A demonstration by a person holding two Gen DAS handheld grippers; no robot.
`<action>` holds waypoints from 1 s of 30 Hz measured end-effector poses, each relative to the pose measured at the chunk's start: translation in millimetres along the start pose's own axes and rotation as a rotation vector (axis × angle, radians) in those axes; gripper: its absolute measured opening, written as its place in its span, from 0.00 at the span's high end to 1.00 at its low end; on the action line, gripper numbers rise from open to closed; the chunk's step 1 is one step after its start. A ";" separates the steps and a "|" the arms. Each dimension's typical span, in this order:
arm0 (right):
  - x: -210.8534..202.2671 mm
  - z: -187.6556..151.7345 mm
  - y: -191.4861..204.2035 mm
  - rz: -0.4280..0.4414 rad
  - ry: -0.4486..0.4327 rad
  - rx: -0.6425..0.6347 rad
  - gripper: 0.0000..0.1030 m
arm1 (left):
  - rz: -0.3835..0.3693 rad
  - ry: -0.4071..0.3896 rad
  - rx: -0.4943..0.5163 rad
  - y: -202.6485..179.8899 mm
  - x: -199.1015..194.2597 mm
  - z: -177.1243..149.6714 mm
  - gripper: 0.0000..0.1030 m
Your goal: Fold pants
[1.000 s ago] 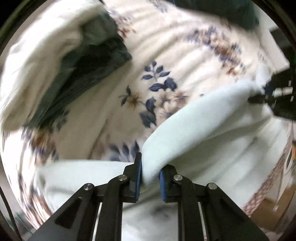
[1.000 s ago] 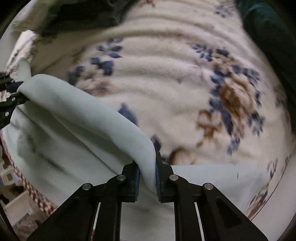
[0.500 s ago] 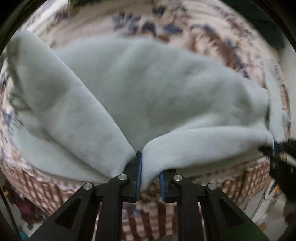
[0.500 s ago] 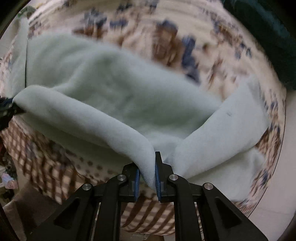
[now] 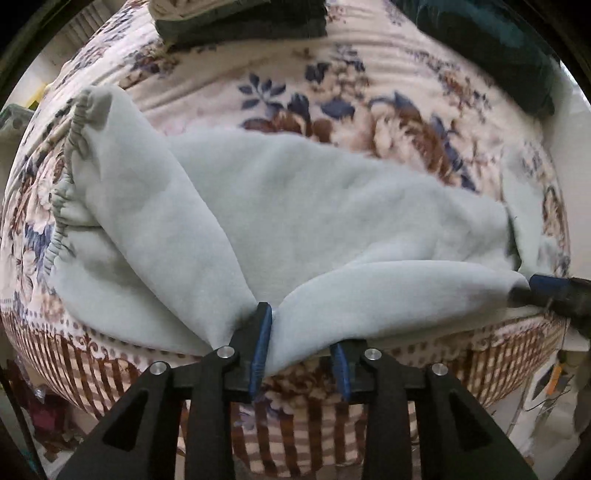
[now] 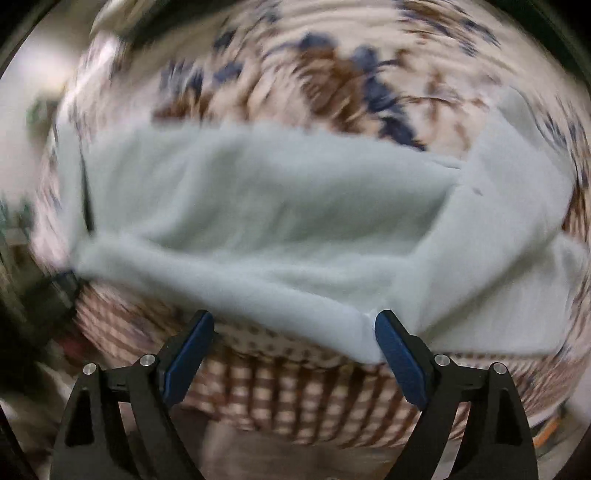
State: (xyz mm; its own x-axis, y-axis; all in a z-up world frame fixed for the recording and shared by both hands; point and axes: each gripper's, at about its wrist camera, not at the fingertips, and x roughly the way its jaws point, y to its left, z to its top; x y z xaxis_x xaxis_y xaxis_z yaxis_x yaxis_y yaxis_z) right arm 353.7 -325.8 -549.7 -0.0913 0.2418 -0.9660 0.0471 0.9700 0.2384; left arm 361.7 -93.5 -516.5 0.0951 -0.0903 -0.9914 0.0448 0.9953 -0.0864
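Lying across the flowered blanket (image 5: 369,66), near its checked border at the bed's front edge, the pale green pants (image 5: 314,206) are spreading flat with their elastic waistband (image 5: 70,155) gathering at the left end. The left gripper (image 5: 301,354) is standing part-open, a fold of the pants' front edge resting against its left blue pad (image 5: 260,343) while the other pad sits clear of the cloth. The right gripper (image 6: 293,354) is gaping wide, holding nothing, with the pants' corner lying just beside its right finger; a dark folded garment (image 5: 240,22) is sitting at the blanket's far side.
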 end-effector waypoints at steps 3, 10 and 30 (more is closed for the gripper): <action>-34.8 26.3 -40.0 0.032 -0.078 0.160 0.12 | -0.030 -0.033 -0.019 8.9 -9.6 4.0 0.71; -20.2 139.0 -142.8 -0.261 -0.106 0.335 0.12 | -0.021 -0.078 -0.017 11.0 20.9 11.4 0.56; -60.9 -70.1 -319.3 -0.013 -0.355 1.026 0.91 | 0.037 0.002 -0.059 -5.1 69.9 11.5 0.42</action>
State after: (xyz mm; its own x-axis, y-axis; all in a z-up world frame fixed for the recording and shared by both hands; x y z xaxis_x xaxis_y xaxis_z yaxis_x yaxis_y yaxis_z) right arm 274.5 -648.6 -560.0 0.1874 0.0509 -0.9810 0.8722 0.4508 0.1900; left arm 379.5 -105.3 -584.2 0.0936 -0.0531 -0.9942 -0.0176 0.9983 -0.0549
